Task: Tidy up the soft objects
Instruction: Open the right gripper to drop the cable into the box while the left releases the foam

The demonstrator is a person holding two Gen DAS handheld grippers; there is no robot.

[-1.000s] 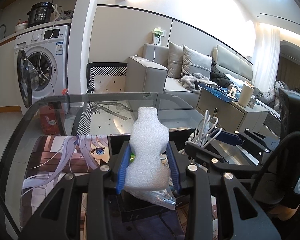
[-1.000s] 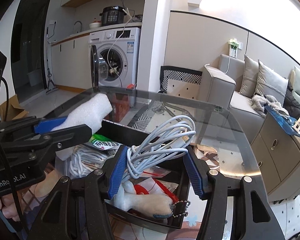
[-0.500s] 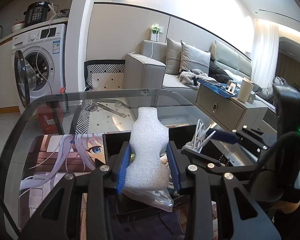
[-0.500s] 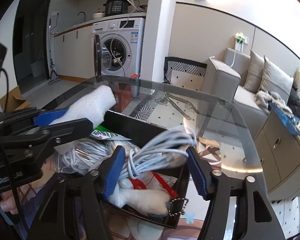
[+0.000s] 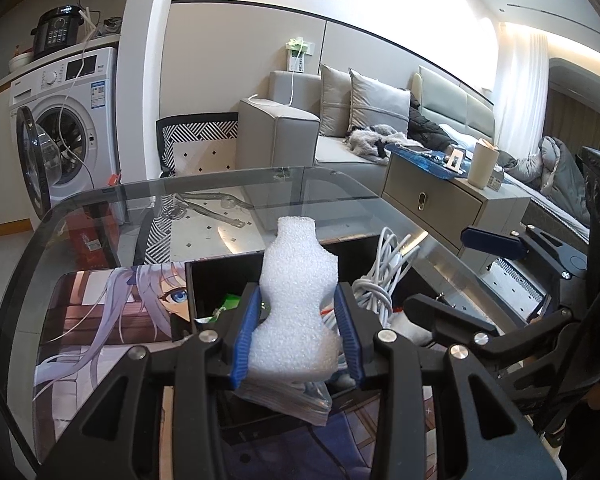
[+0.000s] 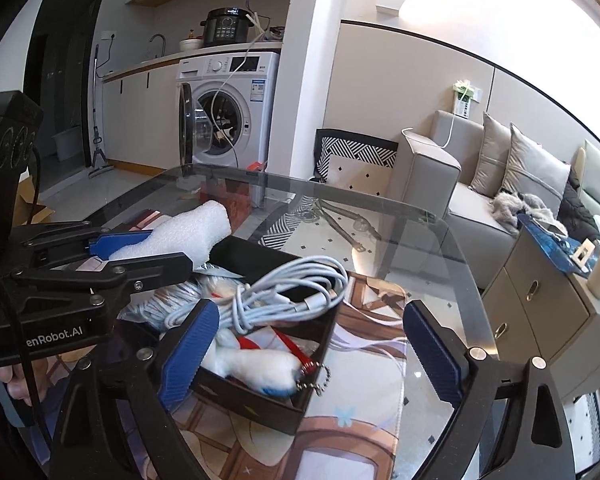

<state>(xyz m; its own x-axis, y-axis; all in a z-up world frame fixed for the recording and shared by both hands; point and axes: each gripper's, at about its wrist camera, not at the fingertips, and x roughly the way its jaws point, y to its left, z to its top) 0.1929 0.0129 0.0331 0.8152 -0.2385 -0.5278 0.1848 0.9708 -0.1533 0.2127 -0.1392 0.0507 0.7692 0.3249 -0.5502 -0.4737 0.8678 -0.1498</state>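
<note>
**Foam in one claw, cable let go by the other**

My left claw (image 5: 296, 334) has a white foam piece (image 5: 298, 312) between its blue pads (image 5: 244, 336). The pads press on its thin middle part, and the foam stands up tall. The jaws are starting to open a little, but they hold the foam for now. My left claw hangs over the black box (image 5: 220, 276).

My right claw (image 6: 312, 354) is opening wide. Its blue pads (image 6: 190, 354) stand far apart and nothing is pinched between them. The white cable bundle (image 6: 284, 296) lies loose in the black box, on top of the other stuff. I cannot see either pad touching it.

Also in the box are a white plush toy (image 6: 256, 366) with a small ball chain (image 6: 316, 376) hanging over the wall, something red (image 6: 292, 346) next to it, and a clear bag of white cord (image 6: 168, 304) under my left claw.

The box sits on a picture mat with a cartoon girl (image 5: 140, 300). The mat lies on a glass table (image 6: 380, 208).

Far behind are a washing machine (image 6: 228, 108) with its door open and a grey sofa (image 6: 480, 168) with cushions.
</note>
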